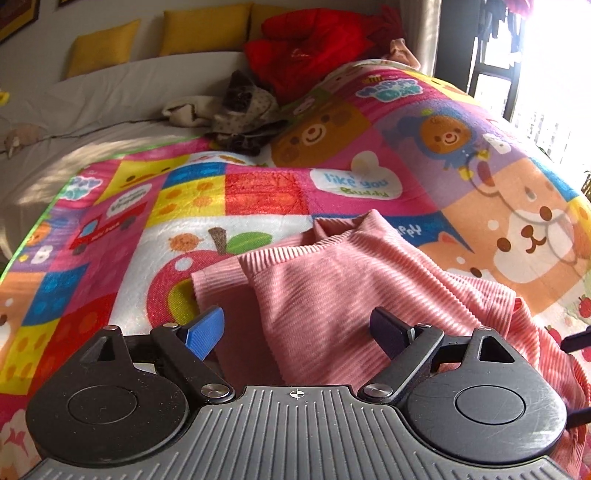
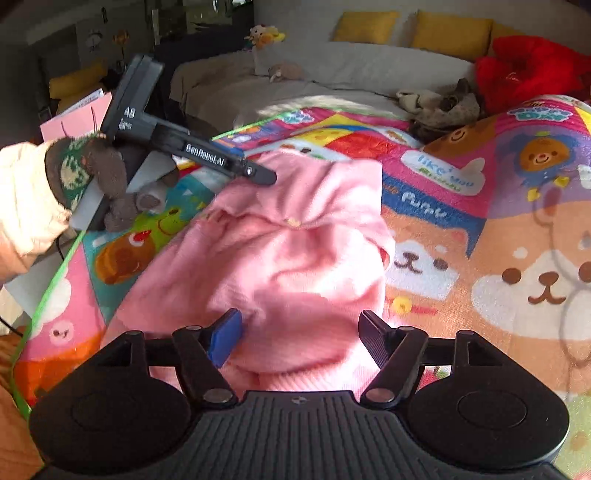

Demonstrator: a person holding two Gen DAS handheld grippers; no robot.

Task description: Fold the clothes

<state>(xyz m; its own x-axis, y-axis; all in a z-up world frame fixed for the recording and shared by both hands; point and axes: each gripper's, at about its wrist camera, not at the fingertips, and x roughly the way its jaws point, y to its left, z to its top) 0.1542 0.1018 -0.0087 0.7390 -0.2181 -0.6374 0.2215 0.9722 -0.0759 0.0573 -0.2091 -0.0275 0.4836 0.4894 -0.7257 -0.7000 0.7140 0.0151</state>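
Note:
A pink ribbed garment point(image 1: 332, 288) lies crumpled on a colourful cartoon blanket point(image 1: 258, 192). My left gripper point(image 1: 297, 332) is open just above the garment's near part, its fingers apart with cloth between and below them. In the right wrist view the same pink garment point(image 2: 295, 251) lies bunched in front of my right gripper point(image 2: 299, 336), which is open over its near edge. The left gripper point(image 2: 258, 173) shows there at the garment's far left corner, held by a gloved hand point(image 2: 92, 177). Its jaws are hidden there.
The blanket point(image 2: 498, 221) covers a bed with a grey sheet point(image 1: 92, 129). A red garment point(image 1: 314, 48), a beige and dark clothes pile point(image 1: 236, 110) and yellow pillows point(image 1: 207, 26) lie at the back. The bed's left edge point(image 2: 48, 295) is close.

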